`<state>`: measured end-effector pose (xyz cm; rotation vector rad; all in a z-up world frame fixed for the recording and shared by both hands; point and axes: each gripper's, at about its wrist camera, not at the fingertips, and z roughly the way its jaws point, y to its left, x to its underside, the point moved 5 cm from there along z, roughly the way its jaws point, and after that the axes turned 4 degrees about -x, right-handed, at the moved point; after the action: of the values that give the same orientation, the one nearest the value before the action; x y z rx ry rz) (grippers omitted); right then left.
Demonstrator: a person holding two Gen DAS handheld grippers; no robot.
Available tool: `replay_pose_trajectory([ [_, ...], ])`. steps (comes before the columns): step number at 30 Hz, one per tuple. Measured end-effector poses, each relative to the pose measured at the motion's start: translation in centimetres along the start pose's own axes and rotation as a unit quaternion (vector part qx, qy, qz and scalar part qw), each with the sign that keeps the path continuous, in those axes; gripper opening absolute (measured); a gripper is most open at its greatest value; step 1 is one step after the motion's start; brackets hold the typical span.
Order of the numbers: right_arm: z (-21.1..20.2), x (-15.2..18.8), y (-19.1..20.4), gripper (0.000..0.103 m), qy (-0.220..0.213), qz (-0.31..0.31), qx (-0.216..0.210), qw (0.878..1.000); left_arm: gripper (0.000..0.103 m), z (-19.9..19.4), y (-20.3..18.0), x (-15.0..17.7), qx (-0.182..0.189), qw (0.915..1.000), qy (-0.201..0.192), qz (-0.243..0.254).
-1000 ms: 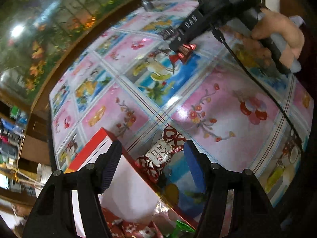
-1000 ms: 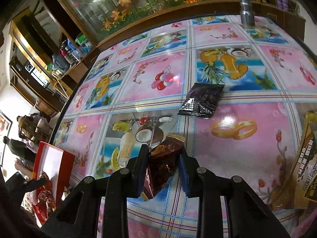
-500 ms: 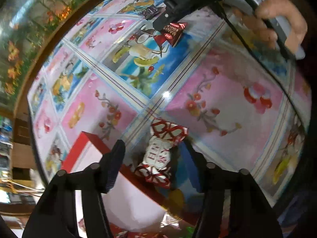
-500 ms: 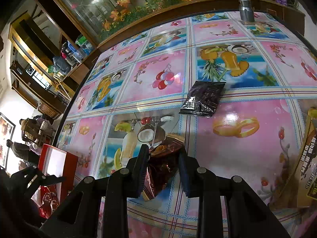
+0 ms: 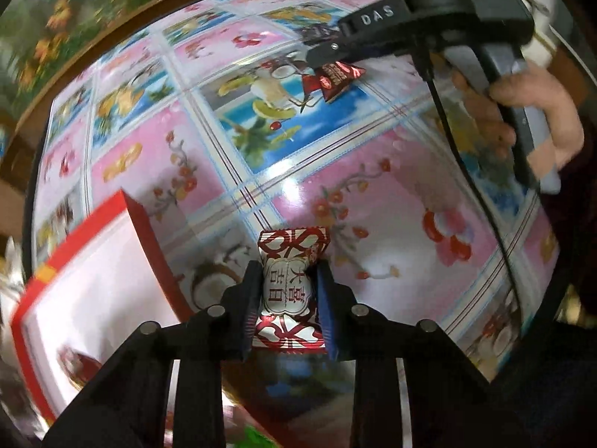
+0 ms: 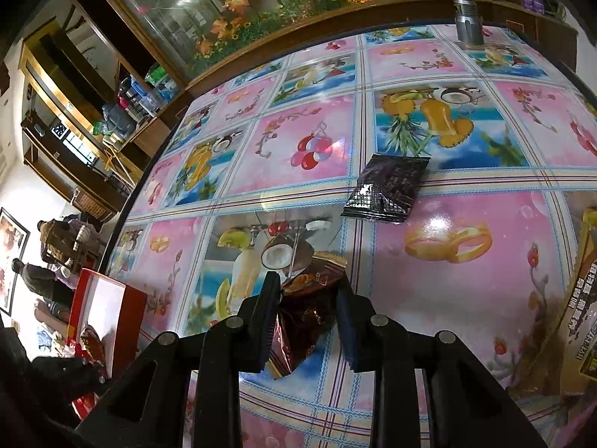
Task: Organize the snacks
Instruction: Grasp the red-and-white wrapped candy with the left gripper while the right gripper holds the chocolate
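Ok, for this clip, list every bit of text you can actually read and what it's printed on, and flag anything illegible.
"DAS": white letters on the black body of the right gripper, seen from the left wrist.
"大喜日": on the red-and-white candy between the left gripper jaws.
Brown snack packet in the right jaws: print too blurred.
Black packet: print too small.
Brown-yellow pack at the right edge: characters unreadable.

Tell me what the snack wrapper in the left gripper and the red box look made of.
Red-and-white wrapper: glossy plastic or foil film, judging by its sheen and crimped, zigzag-cut ends. Red box: probably coated cardboard, with straight stiff walls and a plain white inside.
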<state>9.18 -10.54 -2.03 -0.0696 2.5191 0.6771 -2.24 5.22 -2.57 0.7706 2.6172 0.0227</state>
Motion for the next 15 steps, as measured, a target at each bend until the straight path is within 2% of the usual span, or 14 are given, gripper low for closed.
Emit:
replay_pose_trajectory([
  [8,0.1,0.1,0.2,0.029,0.002,-0.008,-0.005,1.000,0.024,-0.7,-1.1,1.1,0.006,0.9967,-0.026,-0.077],
  [15,-0.3,0.0,0.6,0.025,0.002,0.011,-0.055,0.998,0.023,-1.5,-1.0,2.2,0.007,0.9880,-0.059,-0.143],
])
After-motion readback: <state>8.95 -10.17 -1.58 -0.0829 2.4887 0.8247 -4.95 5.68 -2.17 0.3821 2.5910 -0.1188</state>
